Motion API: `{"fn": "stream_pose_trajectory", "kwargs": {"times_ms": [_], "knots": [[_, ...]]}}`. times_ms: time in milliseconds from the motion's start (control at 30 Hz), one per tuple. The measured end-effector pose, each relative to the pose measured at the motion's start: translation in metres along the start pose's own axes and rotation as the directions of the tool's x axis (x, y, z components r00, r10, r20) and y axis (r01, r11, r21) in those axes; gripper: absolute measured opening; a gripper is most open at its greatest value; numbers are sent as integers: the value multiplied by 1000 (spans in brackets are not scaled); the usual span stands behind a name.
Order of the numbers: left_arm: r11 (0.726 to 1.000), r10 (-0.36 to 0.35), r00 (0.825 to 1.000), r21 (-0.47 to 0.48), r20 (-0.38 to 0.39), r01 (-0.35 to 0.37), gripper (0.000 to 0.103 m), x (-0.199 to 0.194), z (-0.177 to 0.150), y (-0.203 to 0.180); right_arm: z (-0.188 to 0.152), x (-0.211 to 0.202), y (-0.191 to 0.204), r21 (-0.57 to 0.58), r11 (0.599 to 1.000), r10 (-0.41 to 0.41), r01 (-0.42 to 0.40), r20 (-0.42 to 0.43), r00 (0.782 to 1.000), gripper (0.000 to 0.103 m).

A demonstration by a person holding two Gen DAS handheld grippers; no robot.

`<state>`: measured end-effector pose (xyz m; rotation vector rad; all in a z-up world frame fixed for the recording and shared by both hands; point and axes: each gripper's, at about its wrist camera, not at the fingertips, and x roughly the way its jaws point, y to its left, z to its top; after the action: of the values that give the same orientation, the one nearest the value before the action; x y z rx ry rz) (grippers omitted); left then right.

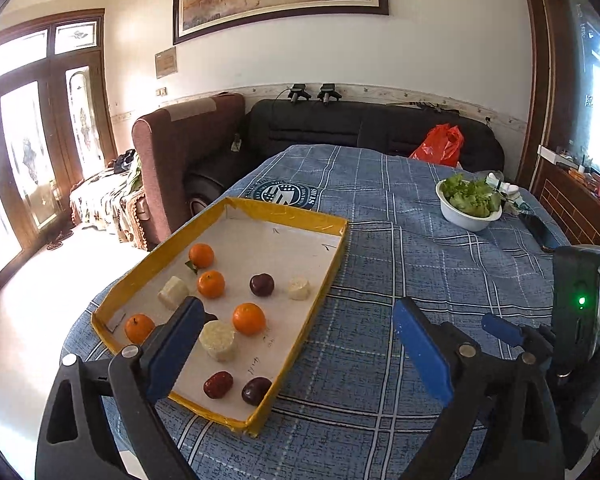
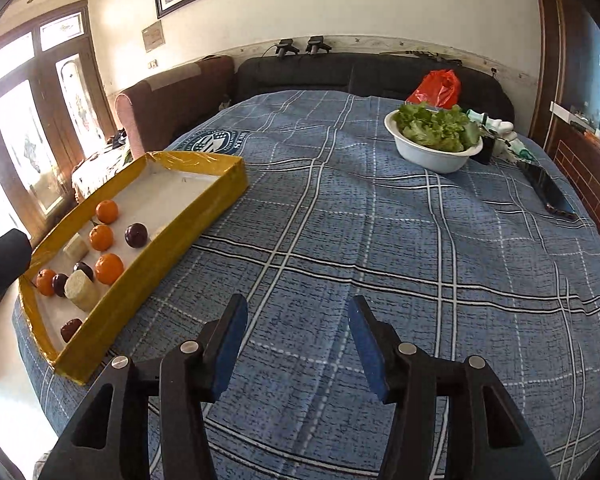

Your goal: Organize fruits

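A yellow-rimmed tray (image 1: 332,268) with a white floor lies on the left of the blue plaid table; it also shows in the right wrist view (image 2: 204,208). It holds several oranges (image 1: 249,318), dark plums (image 1: 261,284), a red fruit (image 1: 217,385) and pale cylindrical chunks (image 1: 217,340). My left gripper (image 1: 300,348) is open and empty, its left finger over the tray's near end, its right finger over the cloth. My right gripper (image 2: 298,344) is open and empty above bare cloth to the right of the tray; it also shows in the left wrist view (image 1: 504,330).
A white bowl of lettuce (image 2: 436,140) stands at the far right of the table, with small white items (image 2: 500,128) and a dark phone (image 2: 548,192) beside it. A red bag (image 2: 438,88) lies on the black sofa behind. The table drops off left of the tray.
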<state>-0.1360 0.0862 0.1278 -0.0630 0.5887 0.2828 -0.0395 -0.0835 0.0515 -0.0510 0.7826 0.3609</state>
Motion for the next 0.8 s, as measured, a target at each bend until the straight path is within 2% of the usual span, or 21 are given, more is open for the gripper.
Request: {"fn": "stream_pose_trajectory", "kwargs": {"times_ms": [100,367,633,800], "knots": [[1000,1,1000,12,13,-1,95,-8,0,-7,-5,-7,-1,-12,1000,-22,22,7,1000,57],[1000,-1,1000,-1,16,1,95,-18,-4,-3,-11,-18,-2,-12,1000,-11,11,28,1000,60],[999,-36,999,-13,3,36,95,-16,-9,0,-14,-23,1,3,1000,-2,2,27,1000,62],[999,-54,998,6,-33,54,95,-4,-13,-9,-18,-18,2,10,1000,14,-14,15,1000,64]]}}
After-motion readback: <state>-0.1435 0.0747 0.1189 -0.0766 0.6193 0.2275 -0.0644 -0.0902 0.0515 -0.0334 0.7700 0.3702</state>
